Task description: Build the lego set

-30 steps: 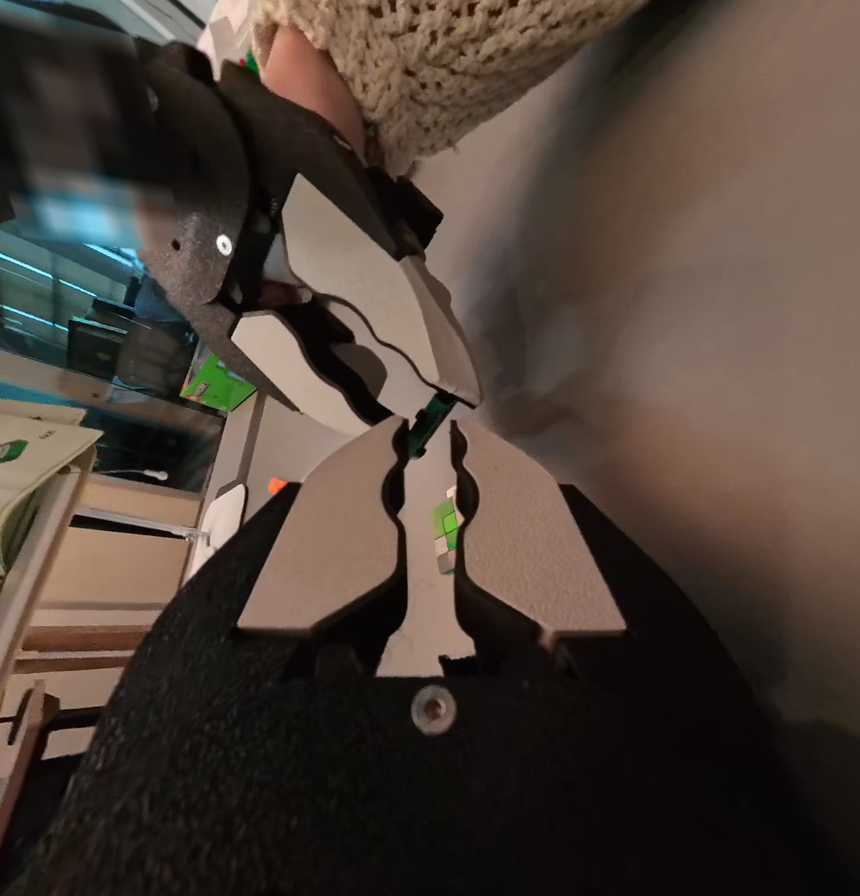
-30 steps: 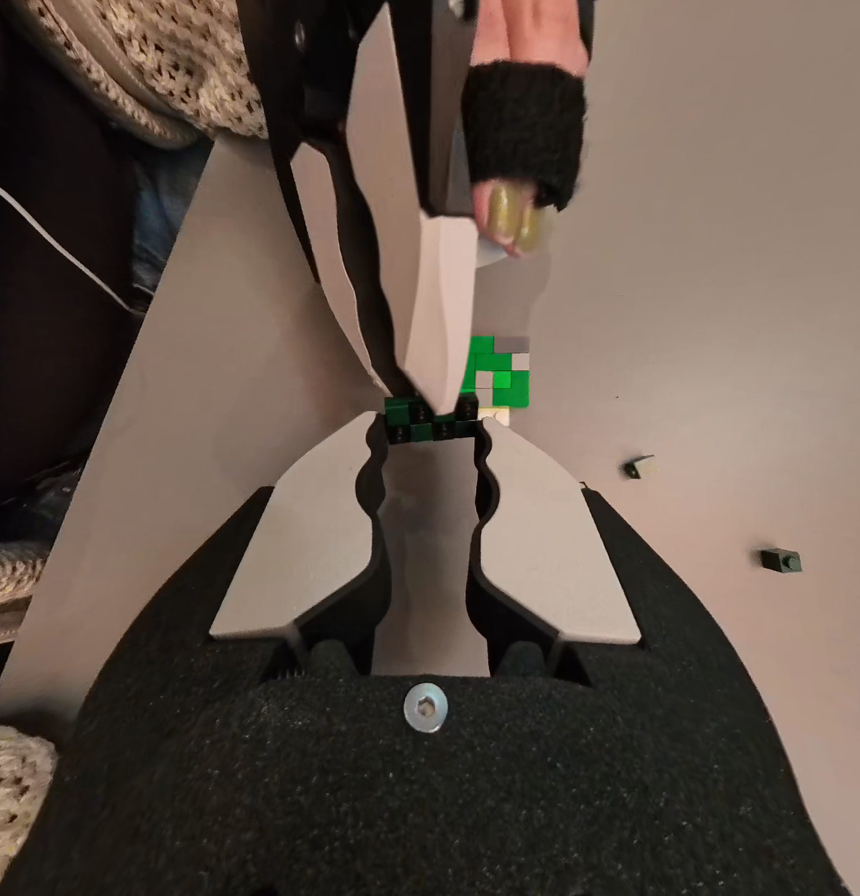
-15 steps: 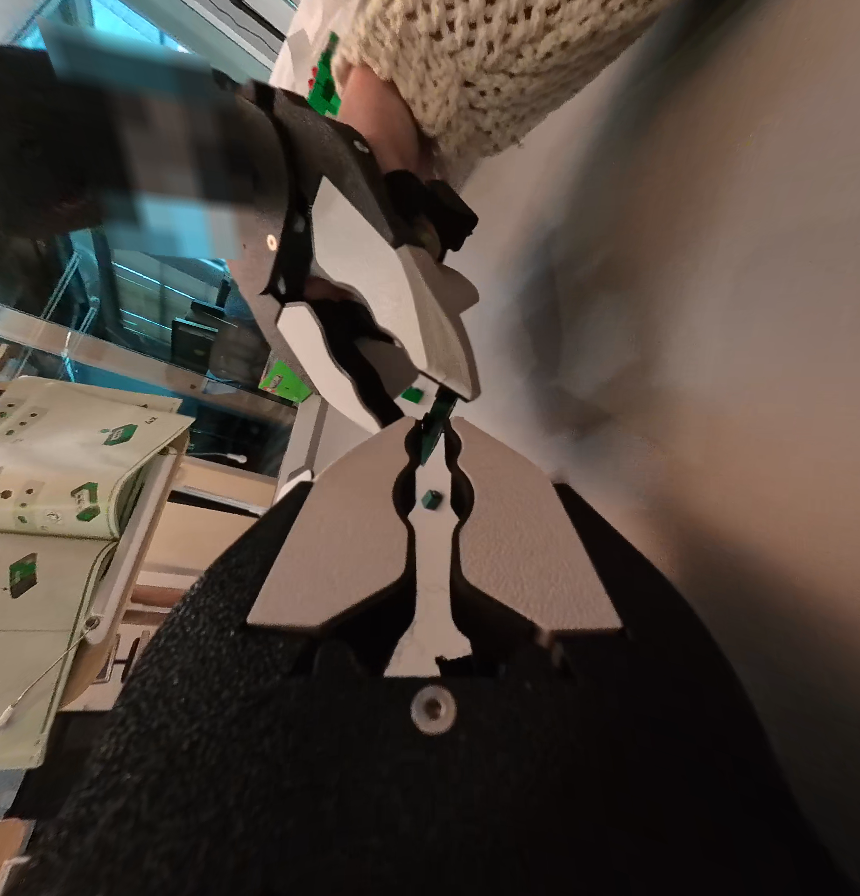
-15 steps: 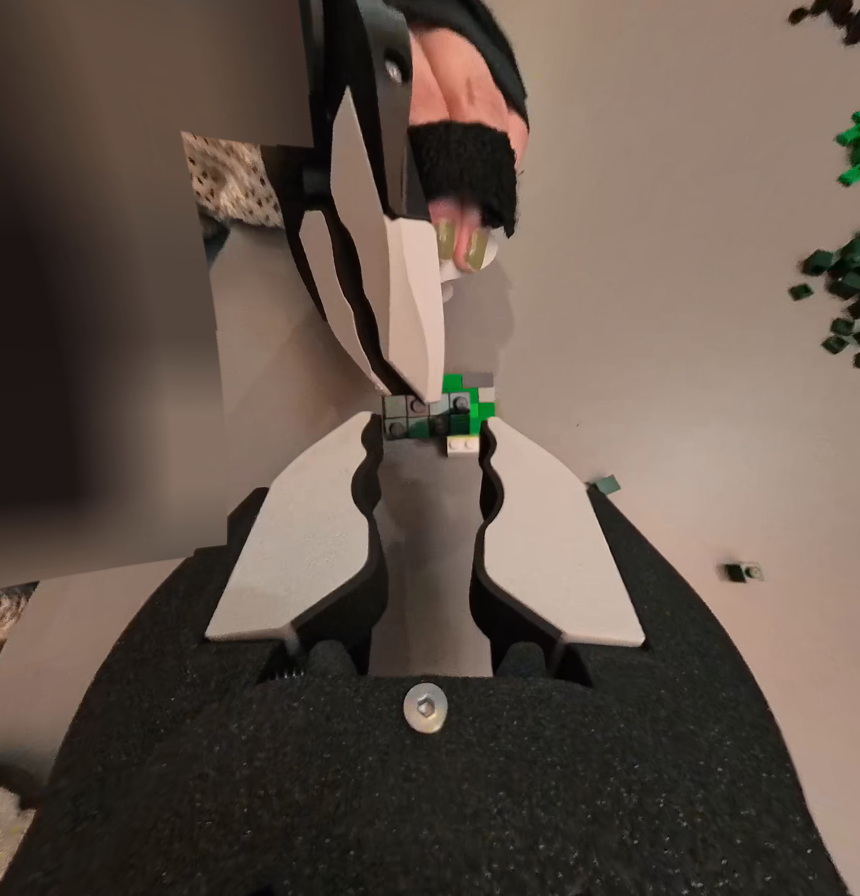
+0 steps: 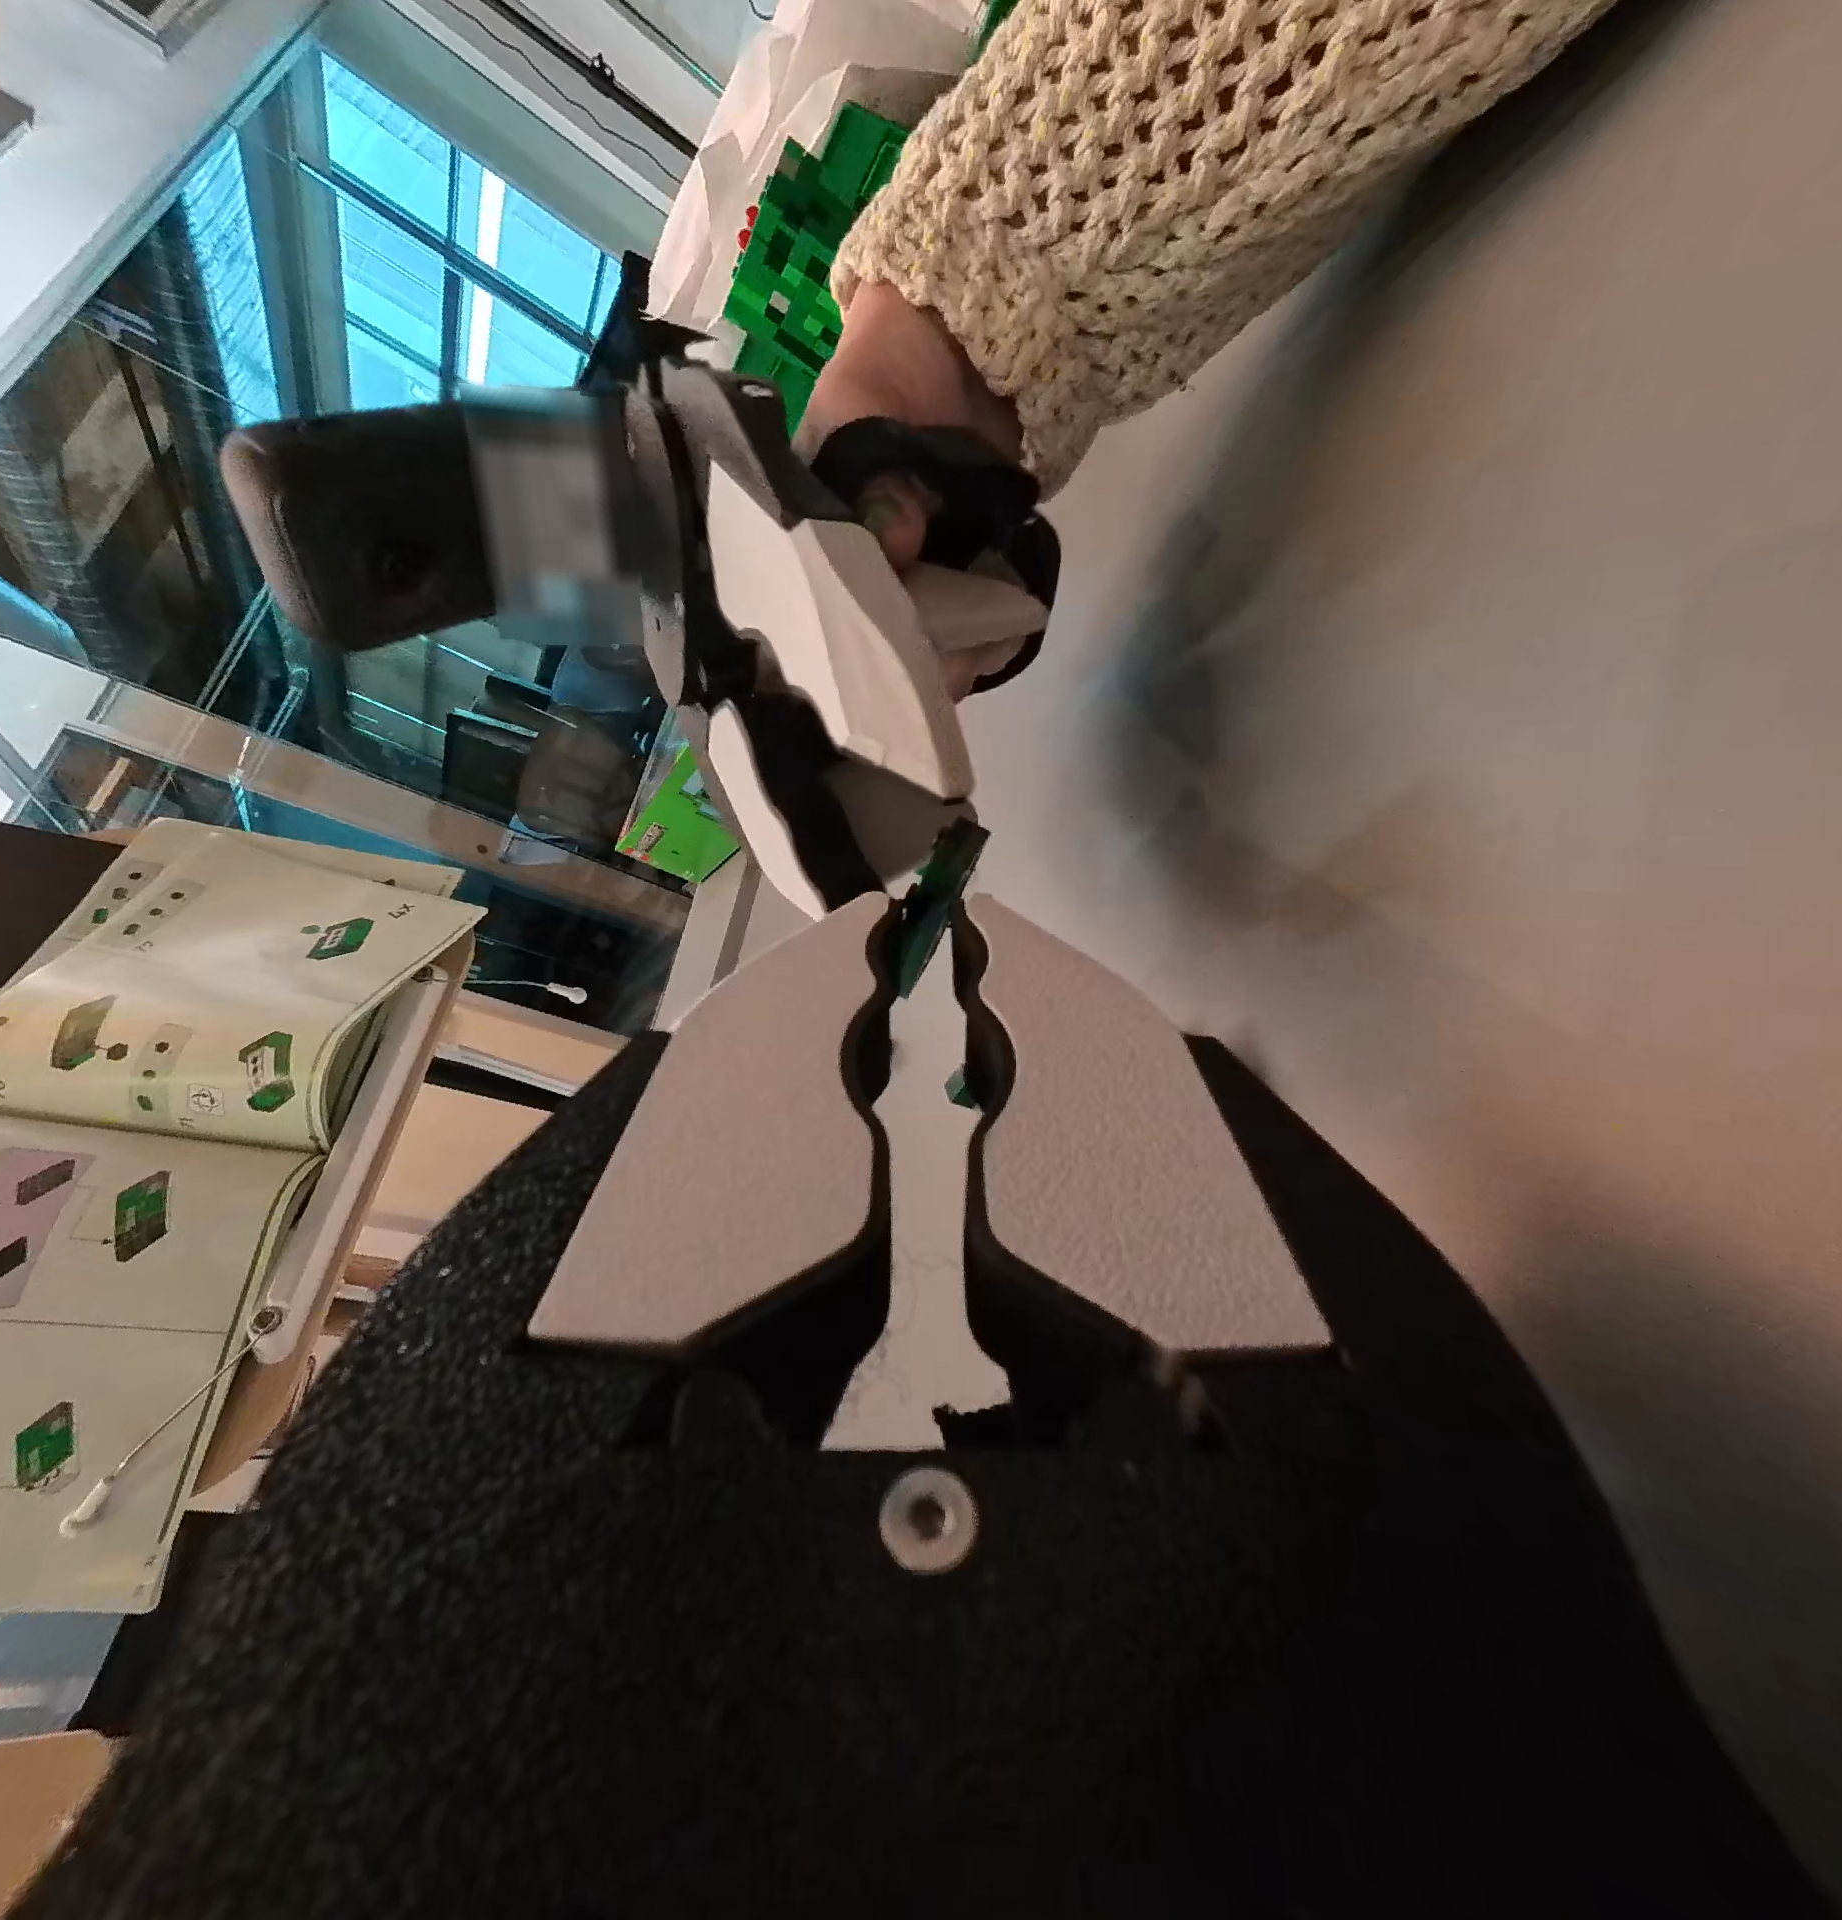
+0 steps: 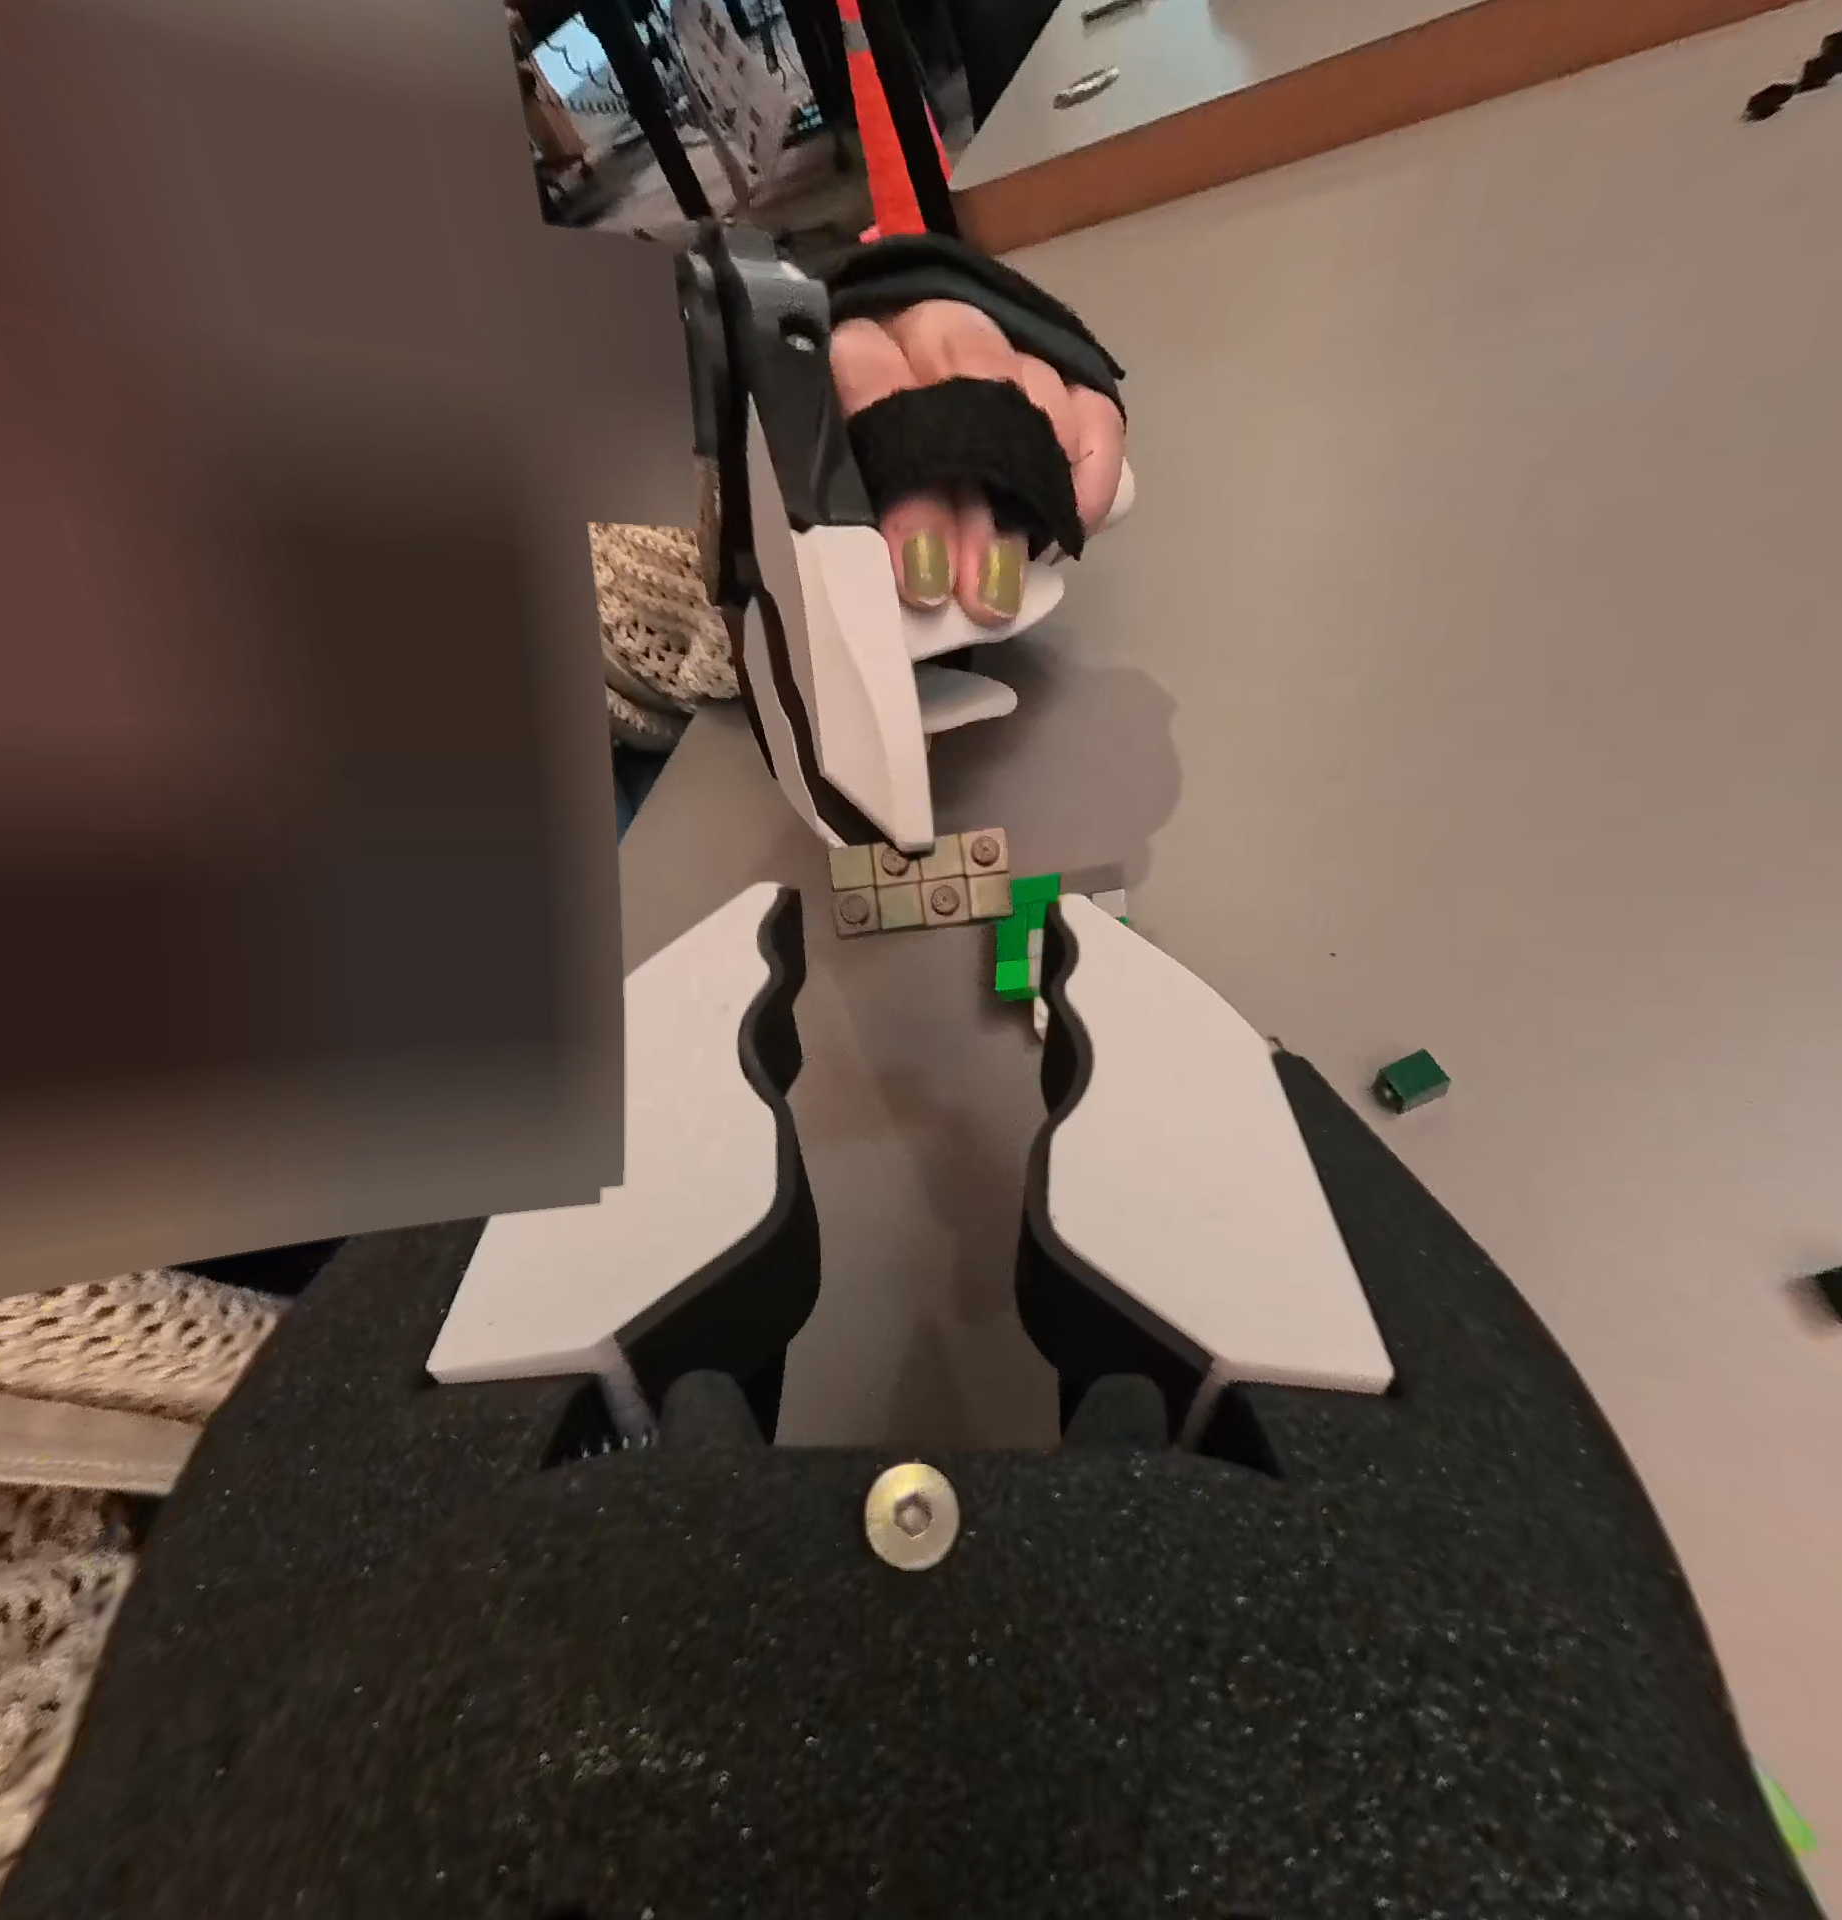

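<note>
A small dark green studded plate (image 6: 922,883) is pinched at its top edge by my left gripper (image 6: 912,842), which comes down from above in the right wrist view. In the left wrist view the plate (image 5: 938,904) shows edge-on between the shut tips of my left gripper (image 5: 927,920). My right gripper (image 6: 922,914) is open, with its tips on either side of the plate and a small gap to each edge. It reaches in from the upper left in the left wrist view (image 5: 886,821). Both are held above the grey table (image 6: 1468,675).
A small green and white brick assembly (image 6: 1026,935) lies on the table just behind the right fingertip. Loose dark green bricks (image 6: 1410,1081) lie to the right. An open instruction booklet (image 5: 169,1091) stands at the left, and a green built model (image 5: 803,260) stands at the back. My left and right fingertips are right by each other.
My right gripper's jaws have spread slightly and no longer touch the plate's edges. The left gripper still holds the plate. Both grippers have tilted up, bringing the room into view.
</note>
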`<state>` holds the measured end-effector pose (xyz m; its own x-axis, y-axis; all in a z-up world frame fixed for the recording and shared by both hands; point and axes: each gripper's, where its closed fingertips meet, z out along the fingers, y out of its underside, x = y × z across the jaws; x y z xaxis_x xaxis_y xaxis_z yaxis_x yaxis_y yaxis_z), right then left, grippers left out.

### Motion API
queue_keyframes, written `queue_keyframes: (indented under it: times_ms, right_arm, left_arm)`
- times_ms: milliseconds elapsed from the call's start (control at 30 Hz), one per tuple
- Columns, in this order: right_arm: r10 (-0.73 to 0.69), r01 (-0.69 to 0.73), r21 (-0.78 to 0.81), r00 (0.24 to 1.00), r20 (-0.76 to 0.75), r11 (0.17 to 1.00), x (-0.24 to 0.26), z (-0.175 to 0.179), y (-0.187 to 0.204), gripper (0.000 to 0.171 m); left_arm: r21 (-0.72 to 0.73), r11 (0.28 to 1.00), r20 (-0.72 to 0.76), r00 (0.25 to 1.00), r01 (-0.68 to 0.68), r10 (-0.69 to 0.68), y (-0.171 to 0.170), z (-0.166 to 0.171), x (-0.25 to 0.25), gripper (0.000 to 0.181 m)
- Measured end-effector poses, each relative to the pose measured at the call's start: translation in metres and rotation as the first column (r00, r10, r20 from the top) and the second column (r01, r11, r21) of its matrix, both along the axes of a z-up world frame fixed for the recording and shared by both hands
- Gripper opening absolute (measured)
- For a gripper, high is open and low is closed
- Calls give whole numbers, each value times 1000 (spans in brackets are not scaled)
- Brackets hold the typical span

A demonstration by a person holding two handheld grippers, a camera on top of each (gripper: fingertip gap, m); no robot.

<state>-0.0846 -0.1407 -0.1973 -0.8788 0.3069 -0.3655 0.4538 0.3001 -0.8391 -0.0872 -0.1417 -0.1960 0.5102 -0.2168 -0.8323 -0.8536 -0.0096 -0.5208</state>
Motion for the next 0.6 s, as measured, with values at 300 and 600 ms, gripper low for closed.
queue_keyframes:
  times_ms: [300,600]
  right_arm:
    - [2,4,80,997,-72,997,-2,-7,-1,33]
    - [-28,64,421,996,-90,905,-10,-46,9,33]
  left_arm:
    - [-30,1000,64,998,10,-8,0,-1,2,12]
    - [-320,944,381,923,83,48,-16,-14,-5,34]
